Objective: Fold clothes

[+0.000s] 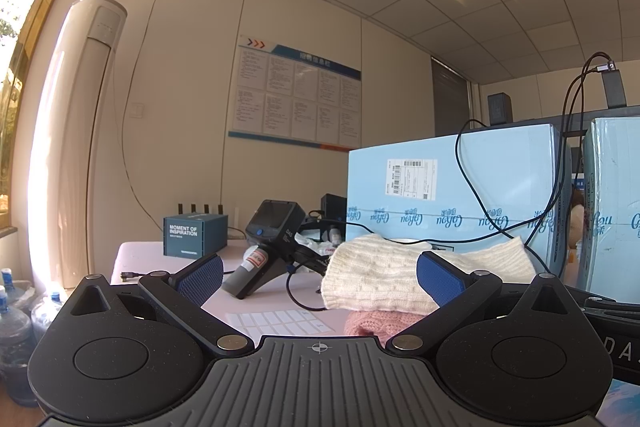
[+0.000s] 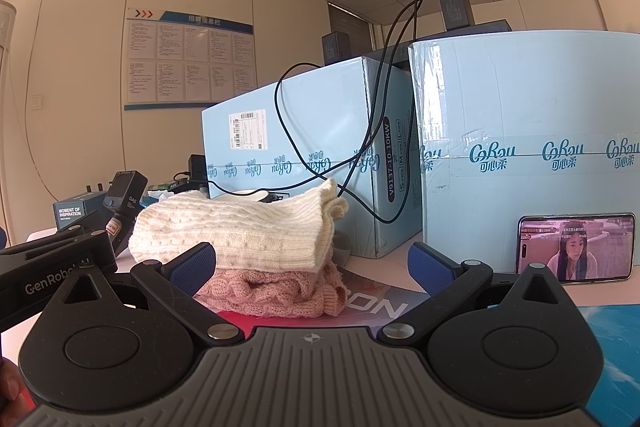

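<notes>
A folded cream knit sweater lies on top of a folded pink knit sweater on the table. The same stack shows in the left wrist view, cream sweater over pink sweater. My left gripper is open and empty, just short of the stack. My right gripper is open and empty, close in front of the pink sweater. The left gripper's body shows at the left of the right wrist view.
Two light blue cardboard boxes stand behind the stack, with black cables hanging over them. A phone leans on the right box. A handheld device, a dark small box and a label sheet lie left.
</notes>
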### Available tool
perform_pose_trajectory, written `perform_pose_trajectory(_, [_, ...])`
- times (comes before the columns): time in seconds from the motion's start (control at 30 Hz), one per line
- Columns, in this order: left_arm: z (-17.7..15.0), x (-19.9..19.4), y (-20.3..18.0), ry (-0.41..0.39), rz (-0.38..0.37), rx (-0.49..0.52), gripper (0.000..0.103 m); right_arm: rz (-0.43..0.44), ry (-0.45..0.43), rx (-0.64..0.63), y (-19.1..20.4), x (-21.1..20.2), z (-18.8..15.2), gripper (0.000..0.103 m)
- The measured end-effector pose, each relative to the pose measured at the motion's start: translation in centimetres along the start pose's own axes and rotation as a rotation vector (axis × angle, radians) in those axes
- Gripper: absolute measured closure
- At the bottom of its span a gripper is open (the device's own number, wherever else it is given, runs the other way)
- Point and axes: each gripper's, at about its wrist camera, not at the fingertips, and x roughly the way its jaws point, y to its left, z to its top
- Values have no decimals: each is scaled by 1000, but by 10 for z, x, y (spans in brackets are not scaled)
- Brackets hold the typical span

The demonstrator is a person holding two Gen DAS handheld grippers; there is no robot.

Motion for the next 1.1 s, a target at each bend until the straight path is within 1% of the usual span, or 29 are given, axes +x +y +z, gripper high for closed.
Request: perform_pose_trajectory(1.1, [1,-1,0,3,-2,0,0,0,2,3,-1,1,-1,0])
